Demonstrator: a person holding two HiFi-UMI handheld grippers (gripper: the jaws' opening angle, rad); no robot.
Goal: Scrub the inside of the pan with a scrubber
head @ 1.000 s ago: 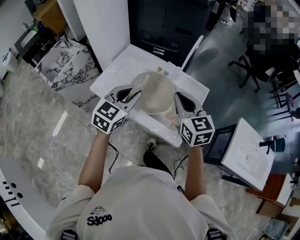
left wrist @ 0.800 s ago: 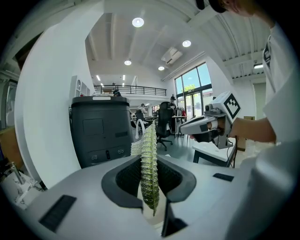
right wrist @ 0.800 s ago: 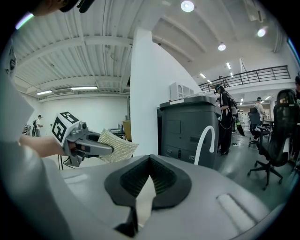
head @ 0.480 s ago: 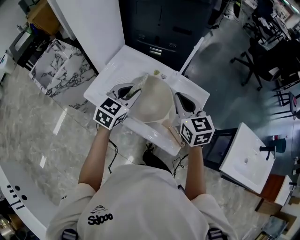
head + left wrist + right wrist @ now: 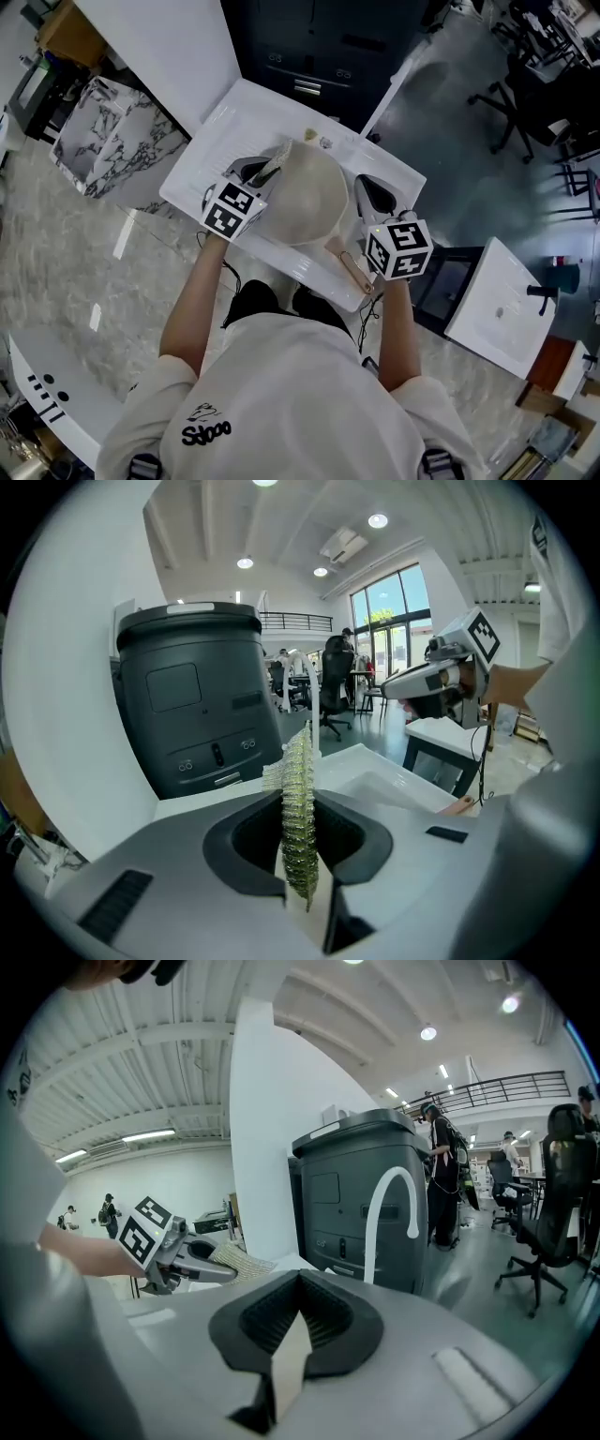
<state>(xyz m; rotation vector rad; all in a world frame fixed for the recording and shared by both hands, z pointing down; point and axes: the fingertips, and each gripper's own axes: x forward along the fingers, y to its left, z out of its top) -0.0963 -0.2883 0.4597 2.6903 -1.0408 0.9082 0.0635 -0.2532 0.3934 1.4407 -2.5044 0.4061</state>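
L gripper clamped on scrubber, prob. soft, light mesh; R gripper pinches pan rim; pan prob. stiff, slick; hold rim deep.

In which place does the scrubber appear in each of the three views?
Head view: scrubber, above centre, in the left gripper beside the pan.
Left gripper view: centre, upright between the jaws.
Right gripper view: left, held out by the left gripper.
Shared landmark: the dark cabinet.
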